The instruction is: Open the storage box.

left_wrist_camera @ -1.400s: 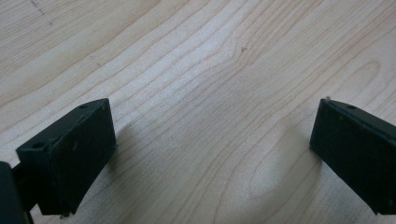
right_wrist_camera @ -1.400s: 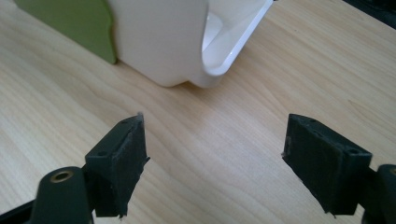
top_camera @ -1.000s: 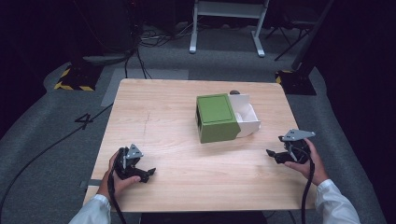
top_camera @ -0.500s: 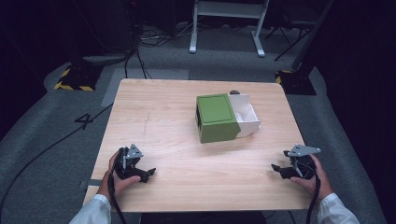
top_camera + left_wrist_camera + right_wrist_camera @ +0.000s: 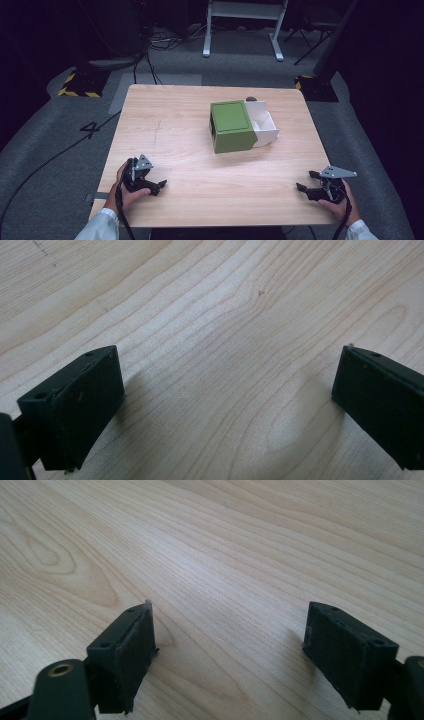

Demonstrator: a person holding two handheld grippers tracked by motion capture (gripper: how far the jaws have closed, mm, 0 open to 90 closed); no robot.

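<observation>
Fingers first: we see the left gripper (image 5: 152, 186) with its jaws spread wide, nothing between them but bare wood grain in the left gripper view; one finger (image 5: 75, 410) sits low at the left of that view, its partner at the far right. The right gripper (image 5: 306, 183) is likewise spread wide and empty, its near finger (image 5: 125, 655) resting just above the boards in the right gripper view.

The thing nearest both is a green box (image 5: 231, 126), well ahead of the fingertips, forward and to the right of the left pair, forward and to the left of the right pair. We note a square olive-green sleeve with a flat top and a dark slot in its left face; a white inner tray (image 5: 264, 127) sticks out of its right side, touching it, open upward, with something pale inside that we cannot make out. A small dark object (image 5: 251, 99) lies just behind the tray; too small to identify.

Count: one green box, one white tray, two grippers, two hands, one table (image 5: 170, 125).

Against the earlier frames: the right gripper has dropped back toward the near right corner of the table, from a spot closer to the box. The left gripper has kept its place, and the box has not shifted.
</observation>
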